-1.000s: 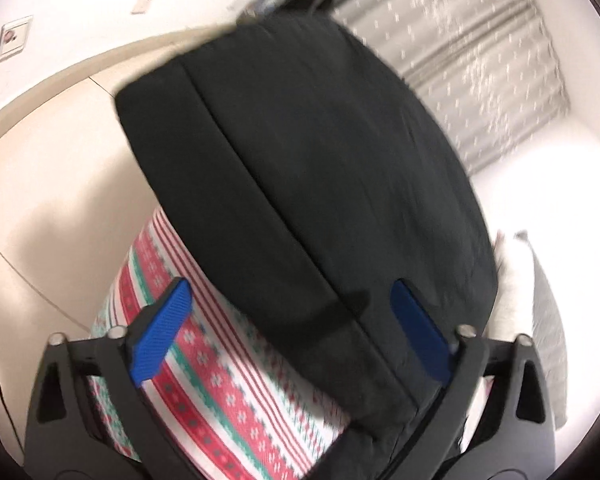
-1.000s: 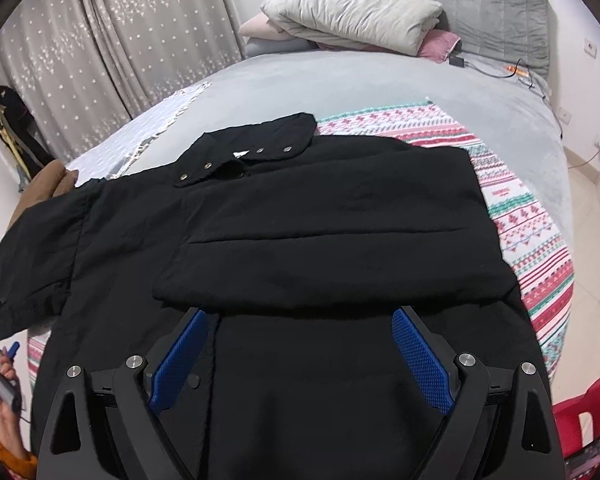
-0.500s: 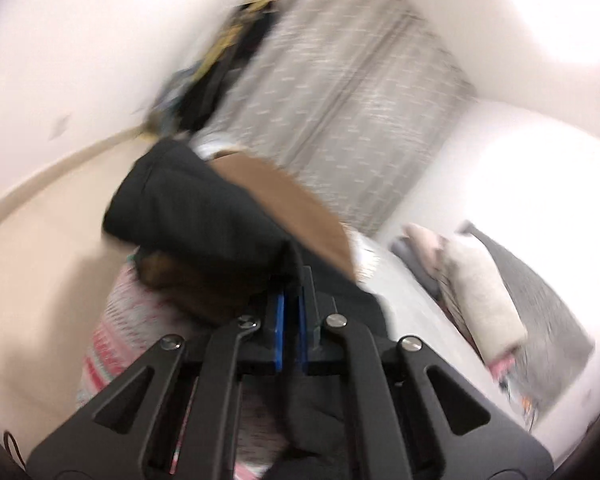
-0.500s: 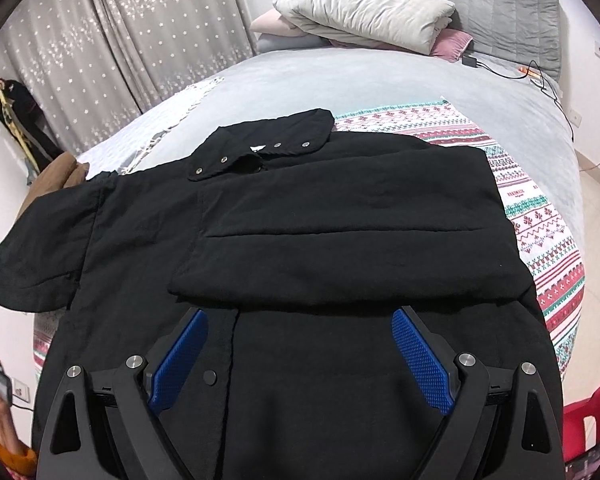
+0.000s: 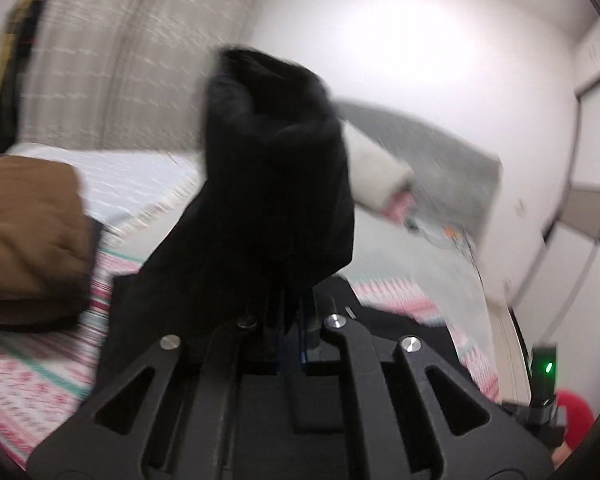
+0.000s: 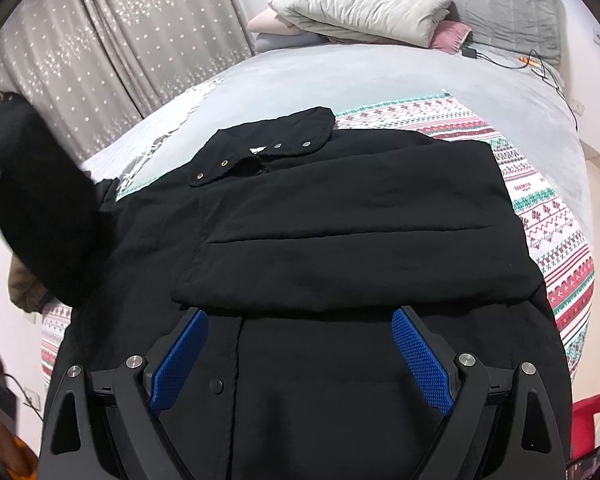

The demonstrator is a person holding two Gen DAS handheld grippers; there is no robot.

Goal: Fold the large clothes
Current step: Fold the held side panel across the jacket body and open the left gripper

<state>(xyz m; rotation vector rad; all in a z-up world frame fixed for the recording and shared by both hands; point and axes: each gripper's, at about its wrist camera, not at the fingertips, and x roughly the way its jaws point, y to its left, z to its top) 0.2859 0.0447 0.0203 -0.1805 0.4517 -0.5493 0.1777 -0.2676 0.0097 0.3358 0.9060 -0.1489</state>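
Observation:
A large black jacket point(image 6: 340, 216) lies spread on the patterned blanket, collar with snap buttons toward the pillows, its right sleeve folded flat across the chest. My left gripper point(image 5: 290, 320) is shut on the jacket's left sleeve point(image 5: 276, 184), which stands lifted and bunched above the bed. That raised sleeve point(image 6: 36, 200) shows blurred at the left edge of the right wrist view. My right gripper point(image 6: 300, 356) hovers open over the jacket's lower front, with nothing between its blue pads point(image 6: 422, 360).
The jacket rests on a red, green and white striped blanket point(image 6: 548, 240) over a grey bed point(image 6: 380, 76). Pillows point(image 6: 360, 8) lie at the headboard. A brown folded garment point(image 5: 28, 236) sits at the bed's left. Curtains point(image 6: 120, 40) hang behind; a red chair point(image 6: 592, 412) stands at right.
My left gripper shut on the black sleeve, then swung it up and across toward the jacket's body, rolling as it went. The right gripper stayed still and open.

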